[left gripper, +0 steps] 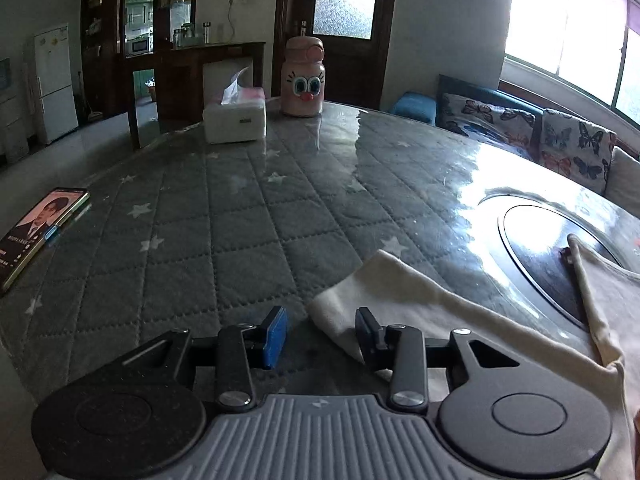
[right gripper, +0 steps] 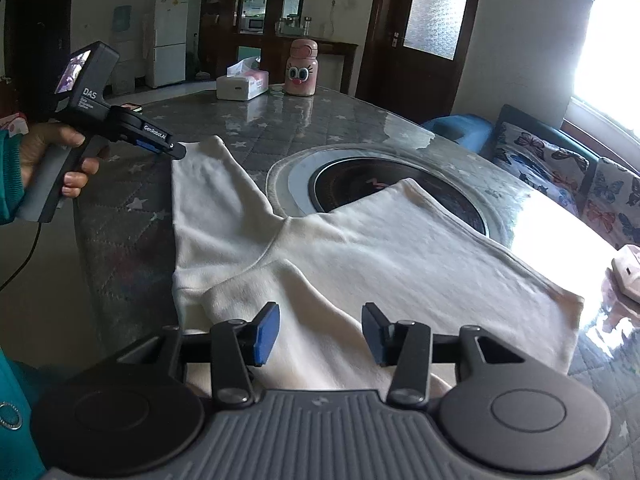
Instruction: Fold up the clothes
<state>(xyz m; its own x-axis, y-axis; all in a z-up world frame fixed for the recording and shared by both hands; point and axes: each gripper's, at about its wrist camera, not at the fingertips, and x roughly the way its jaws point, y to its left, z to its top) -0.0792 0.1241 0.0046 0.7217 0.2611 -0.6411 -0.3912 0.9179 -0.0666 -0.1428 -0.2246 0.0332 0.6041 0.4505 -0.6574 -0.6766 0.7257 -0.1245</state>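
Observation:
A cream long-sleeved garment point(right gripper: 380, 256) lies spread on the grey quilted star-pattern table point(right gripper: 328, 120), partly over a round black cooktop point(right gripper: 380, 184). My right gripper point(right gripper: 320, 332) is open just above the folded near sleeve point(right gripper: 280, 292). My left gripper point(left gripper: 322, 334) is open at the end of the far sleeve point(left gripper: 360, 300), its right finger over the cloth. The left gripper also shows in the right wrist view point(right gripper: 172, 150), held in a hand at that sleeve's cuff.
A white tissue box point(left gripper: 235, 118) and a pink cartoon-face bottle point(left gripper: 303, 80) stand at the table's far side. A phone point(left gripper: 36, 232) lies at the left edge. A pale pink object point(right gripper: 628, 272) sits at the right edge. A butterfly-print sofa point(left gripper: 560, 136) is behind.

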